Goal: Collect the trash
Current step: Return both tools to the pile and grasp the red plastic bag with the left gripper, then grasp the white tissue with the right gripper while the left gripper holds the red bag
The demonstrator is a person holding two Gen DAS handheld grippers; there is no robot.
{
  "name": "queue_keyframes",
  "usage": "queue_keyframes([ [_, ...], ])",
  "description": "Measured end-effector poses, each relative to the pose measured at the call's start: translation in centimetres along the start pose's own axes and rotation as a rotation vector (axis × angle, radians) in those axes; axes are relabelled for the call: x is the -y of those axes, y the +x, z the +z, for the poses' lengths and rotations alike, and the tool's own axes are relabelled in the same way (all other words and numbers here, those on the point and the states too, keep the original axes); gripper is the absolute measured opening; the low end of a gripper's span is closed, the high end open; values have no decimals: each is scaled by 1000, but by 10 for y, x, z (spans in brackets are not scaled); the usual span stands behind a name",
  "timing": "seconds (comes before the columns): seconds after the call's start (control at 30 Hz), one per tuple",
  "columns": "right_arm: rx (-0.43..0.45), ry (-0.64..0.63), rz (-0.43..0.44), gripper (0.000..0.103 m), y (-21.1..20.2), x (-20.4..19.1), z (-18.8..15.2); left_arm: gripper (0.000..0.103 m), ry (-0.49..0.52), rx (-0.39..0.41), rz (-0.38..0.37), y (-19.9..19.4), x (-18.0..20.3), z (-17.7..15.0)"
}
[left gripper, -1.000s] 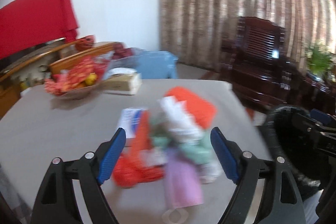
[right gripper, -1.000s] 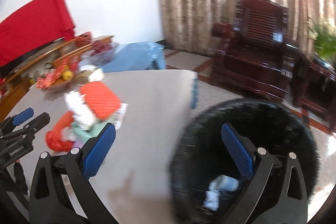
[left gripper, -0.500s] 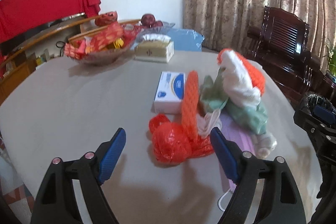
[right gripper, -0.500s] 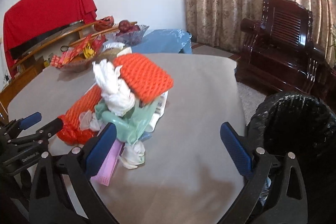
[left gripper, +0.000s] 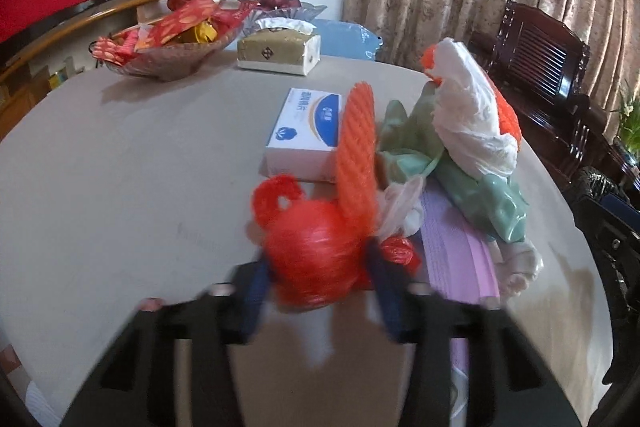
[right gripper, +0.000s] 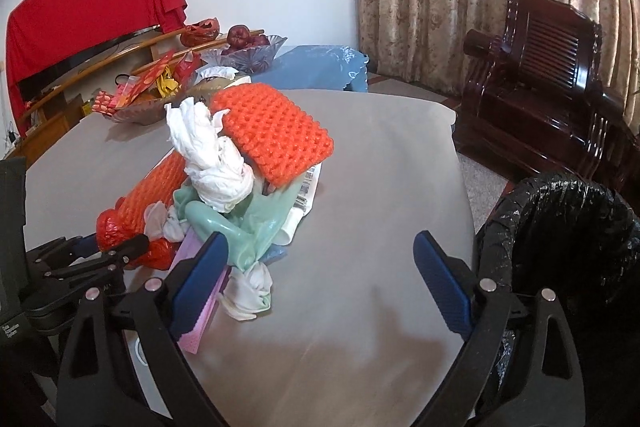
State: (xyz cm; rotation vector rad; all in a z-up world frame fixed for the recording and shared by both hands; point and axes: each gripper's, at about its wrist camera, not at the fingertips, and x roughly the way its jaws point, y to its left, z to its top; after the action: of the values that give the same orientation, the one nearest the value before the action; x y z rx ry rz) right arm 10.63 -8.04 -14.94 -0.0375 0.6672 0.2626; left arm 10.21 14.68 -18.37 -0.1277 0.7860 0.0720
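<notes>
A trash pile lies on the grey table (left gripper: 120, 195): a crumpled red plastic bag (left gripper: 316, 259), orange foam nets (right gripper: 272, 131), a white plastic bag (left gripper: 472, 119), a green bag (left gripper: 480, 195) and a purple mask (left gripper: 460, 255). My left gripper (left gripper: 320, 287) has its blue fingers closed around the red bag; it also shows in the right wrist view (right gripper: 116, 251). My right gripper (right gripper: 320, 283) is open and empty above the table, beside the pile. A black-lined trash bin (right gripper: 568, 235) stands at the table's right.
A white-and-blue box (left gripper: 308, 131) lies behind the pile. A tissue box (left gripper: 280, 51) and a bowl of red packets (left gripper: 168, 47) sit at the far side. A dark wooden chair (right gripper: 552, 83) stands by the curtain.
My left gripper moved forward and closed on the red bag. My right gripper swung from over the bin to over the table beside the pile.
</notes>
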Motion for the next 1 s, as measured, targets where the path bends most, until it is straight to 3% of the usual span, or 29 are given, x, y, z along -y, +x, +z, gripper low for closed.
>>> queue_keyframes([
  [0.33, 35, -29, 35, 87, -6, -14, 10, 33, -21, 82, 22, -40, -14, 8],
  [0.73, 60, -79, 112, 73, 9, -49, 32, 33, -35, 201, 71, -67, -30, 35],
  [1.0, 36, -136, 134, 50, 35, -72, 43, 33, -23, 212, 67, -62, -28, 41],
])
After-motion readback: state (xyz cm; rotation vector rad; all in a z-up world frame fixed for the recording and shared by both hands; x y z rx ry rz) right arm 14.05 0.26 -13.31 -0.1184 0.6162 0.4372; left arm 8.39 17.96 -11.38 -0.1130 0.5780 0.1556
